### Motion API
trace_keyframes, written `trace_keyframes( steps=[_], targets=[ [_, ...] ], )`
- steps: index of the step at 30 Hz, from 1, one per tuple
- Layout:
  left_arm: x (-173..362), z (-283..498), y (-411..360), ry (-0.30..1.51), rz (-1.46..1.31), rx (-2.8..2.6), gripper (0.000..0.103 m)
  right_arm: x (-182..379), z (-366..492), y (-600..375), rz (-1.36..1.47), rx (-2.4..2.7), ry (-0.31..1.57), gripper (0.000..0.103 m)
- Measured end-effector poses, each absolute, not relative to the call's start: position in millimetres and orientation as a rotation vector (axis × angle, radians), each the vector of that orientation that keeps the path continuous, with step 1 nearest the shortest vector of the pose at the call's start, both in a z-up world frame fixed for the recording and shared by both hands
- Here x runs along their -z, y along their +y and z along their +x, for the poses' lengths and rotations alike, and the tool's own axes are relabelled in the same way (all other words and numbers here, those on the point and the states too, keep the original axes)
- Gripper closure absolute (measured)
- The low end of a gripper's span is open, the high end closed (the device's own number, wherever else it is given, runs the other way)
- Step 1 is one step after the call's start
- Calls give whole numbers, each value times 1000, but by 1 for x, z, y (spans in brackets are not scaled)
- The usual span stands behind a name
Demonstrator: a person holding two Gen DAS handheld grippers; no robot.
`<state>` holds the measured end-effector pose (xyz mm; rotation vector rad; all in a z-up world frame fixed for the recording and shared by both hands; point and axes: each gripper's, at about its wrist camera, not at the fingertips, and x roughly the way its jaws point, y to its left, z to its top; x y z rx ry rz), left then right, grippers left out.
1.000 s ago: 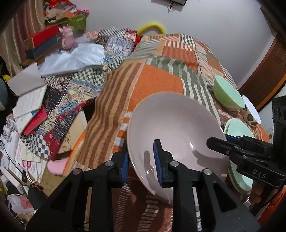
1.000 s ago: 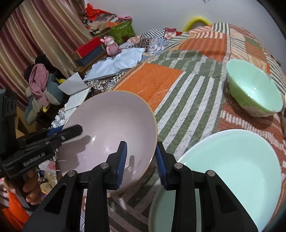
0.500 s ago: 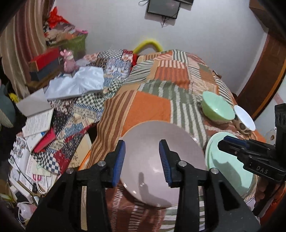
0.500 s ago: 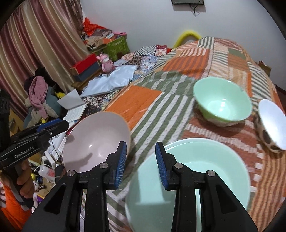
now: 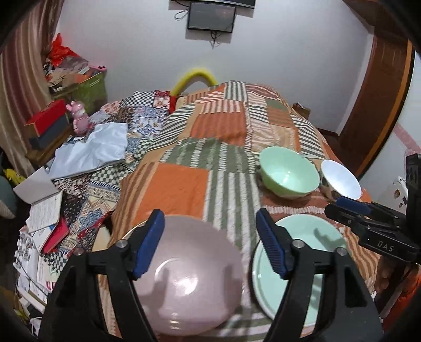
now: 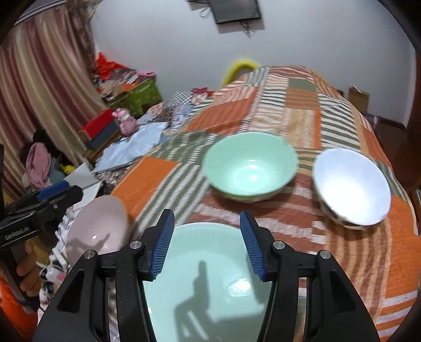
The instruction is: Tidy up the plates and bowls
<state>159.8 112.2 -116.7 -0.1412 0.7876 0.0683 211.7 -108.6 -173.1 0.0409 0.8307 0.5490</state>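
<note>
A pale pink plate (image 5: 189,273) lies on the quilt at the bed's near edge, seen also in the right wrist view (image 6: 97,234). A mint green plate (image 5: 310,252) (image 6: 210,284) lies right of it. A green bowl (image 5: 288,175) (image 6: 250,165) and a white bowl (image 5: 340,181) (image 6: 351,186) stand farther back on the right. My left gripper (image 5: 210,242) is open and empty above the pink plate. My right gripper (image 6: 206,243) is open and empty above the mint plate.
The patchwork quilt (image 5: 231,126) covers the bed. Books, papers and a light blue sheet (image 5: 89,150) lie over the bed's left side and the floor. A wooden door (image 5: 379,100) stands at the right. A screen (image 5: 210,17) hangs on the far wall.
Both grippers opened, let go of the pink plate and pulled back and up. The pink plate now lies flat on the quilt beside the mint plate.
</note>
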Motion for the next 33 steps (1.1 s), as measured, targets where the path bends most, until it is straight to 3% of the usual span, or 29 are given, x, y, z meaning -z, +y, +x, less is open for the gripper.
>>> trace_keyframes(
  steps=[2,33],
  targets=[
    [117,170,105,786,-140,-59,25,176,219,-118,56,-526,836,55],
    [178,319,47,953,-32,55,24,222,303,-116,82,-441,1016,57]
  ],
)
